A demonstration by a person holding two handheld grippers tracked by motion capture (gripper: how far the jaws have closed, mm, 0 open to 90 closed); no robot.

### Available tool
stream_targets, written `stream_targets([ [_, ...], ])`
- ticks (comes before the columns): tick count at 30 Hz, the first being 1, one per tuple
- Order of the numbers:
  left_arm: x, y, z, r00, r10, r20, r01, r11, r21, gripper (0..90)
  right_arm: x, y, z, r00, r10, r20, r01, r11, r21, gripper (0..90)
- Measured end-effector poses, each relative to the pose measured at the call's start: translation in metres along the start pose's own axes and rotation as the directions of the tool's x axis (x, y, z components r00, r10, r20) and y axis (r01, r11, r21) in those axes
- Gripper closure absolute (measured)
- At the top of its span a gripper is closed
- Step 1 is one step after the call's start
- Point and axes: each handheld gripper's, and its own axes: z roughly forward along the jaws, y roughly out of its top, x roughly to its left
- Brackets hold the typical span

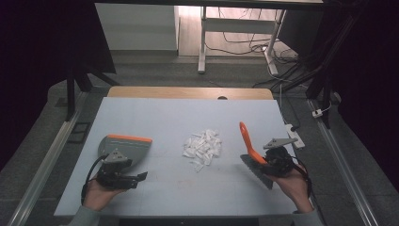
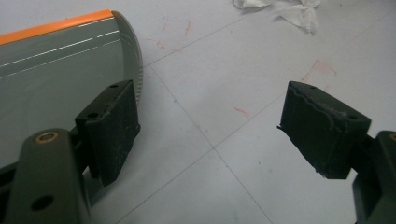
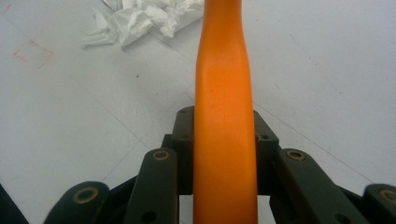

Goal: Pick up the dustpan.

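Table: a pale blue-grey rectangular tabletop (image 1: 179,117) with thin grid lines and faint red marks.
Paper scraps: a loose heap of crumpled white paper bits (image 1: 203,149) near the middle of the table, between the two grippers and apart from both.
Dustpan: a flat grey plastic dustpan with an orange front edge (image 1: 126,147) lying at about 9 o'clock from the heap, its orange lip facing the scraps.
Left gripper: the left gripper (image 2: 210,130) sits at roughly 8 o'clock from the heap, just beside the dustpan's near corner; its black jaws stand wide apart with nothing between them, bare table showing in the gap.
Right gripper: the right gripper (image 1: 270,162) sits at about 4 o'clock from the heap, jaws closed tight on the handle.
Brush: a hand brush with a curved orange plastic handle and dark bristles (image 1: 248,141); the handle rises toward 12 o'clock, the bristle head resting low by the hand.
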Motion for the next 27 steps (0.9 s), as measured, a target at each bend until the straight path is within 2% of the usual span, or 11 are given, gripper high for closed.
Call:
stream_targets([
  [27, -0.0008, 0.0023, -0.0016, 1.0, 0.002, 0.007, -0.002, 0.9999, -0.012, 19.5, 0.0022, 0.0002, -0.0006, 1.0, -0.008, 0.005, 0.008, 1.0, -0.005, 70.5],
])
